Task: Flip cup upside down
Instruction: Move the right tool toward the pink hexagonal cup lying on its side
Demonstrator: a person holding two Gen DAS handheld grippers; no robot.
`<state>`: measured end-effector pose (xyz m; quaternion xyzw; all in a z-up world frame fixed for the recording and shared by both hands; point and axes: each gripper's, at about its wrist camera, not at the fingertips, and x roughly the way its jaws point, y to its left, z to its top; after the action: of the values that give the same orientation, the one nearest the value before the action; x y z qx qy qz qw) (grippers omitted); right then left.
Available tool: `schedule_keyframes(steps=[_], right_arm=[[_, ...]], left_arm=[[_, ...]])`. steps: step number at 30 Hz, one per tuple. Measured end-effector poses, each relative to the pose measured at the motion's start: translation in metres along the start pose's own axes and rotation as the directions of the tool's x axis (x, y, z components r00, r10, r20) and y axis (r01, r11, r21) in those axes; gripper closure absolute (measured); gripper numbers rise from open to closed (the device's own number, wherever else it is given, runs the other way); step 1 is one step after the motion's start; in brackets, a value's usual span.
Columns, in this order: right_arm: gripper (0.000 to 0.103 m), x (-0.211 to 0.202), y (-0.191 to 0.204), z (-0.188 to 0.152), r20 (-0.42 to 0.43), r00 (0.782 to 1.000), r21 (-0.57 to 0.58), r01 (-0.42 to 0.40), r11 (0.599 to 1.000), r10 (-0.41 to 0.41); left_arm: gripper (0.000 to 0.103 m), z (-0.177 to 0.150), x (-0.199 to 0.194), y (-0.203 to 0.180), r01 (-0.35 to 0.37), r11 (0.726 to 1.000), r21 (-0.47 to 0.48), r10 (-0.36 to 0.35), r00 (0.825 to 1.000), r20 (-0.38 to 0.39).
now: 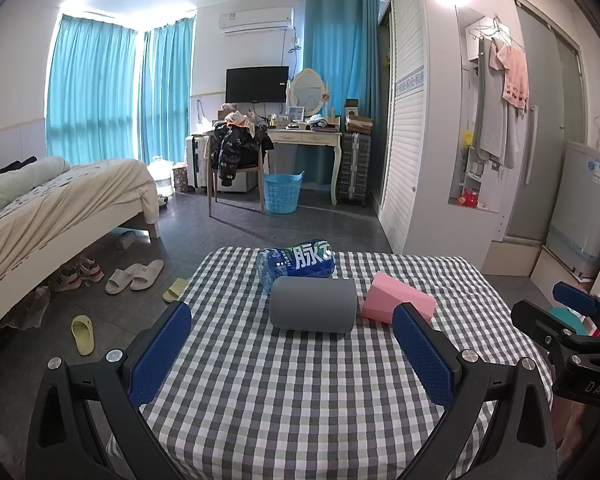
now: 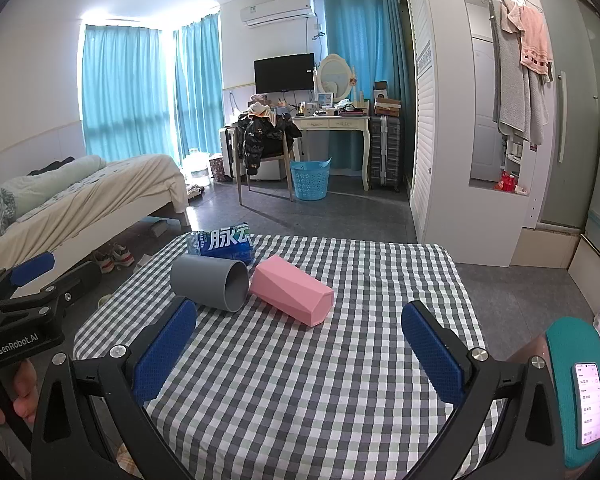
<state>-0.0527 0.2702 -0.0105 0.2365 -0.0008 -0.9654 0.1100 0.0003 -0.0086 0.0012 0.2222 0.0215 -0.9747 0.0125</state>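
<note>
A grey cup (image 1: 313,305) lies on its side on the checked tablecloth (image 1: 300,380); in the right wrist view its open mouth (image 2: 210,283) faces right. A pink faceted cup (image 1: 396,302) lies on its side just right of it, also in the right wrist view (image 2: 292,294). My left gripper (image 1: 296,352) is open and empty, short of the grey cup. My right gripper (image 2: 300,350) is open and empty, short of the pink cup. Each gripper also shows at the edge of the other view, the right one (image 1: 572,320) and the left one (image 2: 32,280).
A blue drink bottle (image 1: 298,262) lies on its side behind the grey cup, near the table's far edge, also in the right wrist view (image 2: 222,245). A phone in a teal holder (image 2: 588,392) is at the right. Bed (image 1: 60,200), slippers and wardrobe surround the table.
</note>
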Motion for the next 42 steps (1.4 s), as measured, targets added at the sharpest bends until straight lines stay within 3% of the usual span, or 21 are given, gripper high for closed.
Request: schedule_keyframes(steps=[27,42], right_arm=[[0.0,-0.002,-0.002,0.001,-0.004,1.0,-0.012,-0.001,1.0,0.001],[0.0,0.012,-0.004,0.014,-0.007,1.0,-0.116,-0.031,0.993,0.031]], left_arm=[[0.0,-0.001,-0.001,0.002,-0.002,1.0,-0.002,0.002,1.0,0.0],[0.0,0.001,0.021,0.006,-0.044,0.999,-0.025,0.043,0.999,-0.027]])
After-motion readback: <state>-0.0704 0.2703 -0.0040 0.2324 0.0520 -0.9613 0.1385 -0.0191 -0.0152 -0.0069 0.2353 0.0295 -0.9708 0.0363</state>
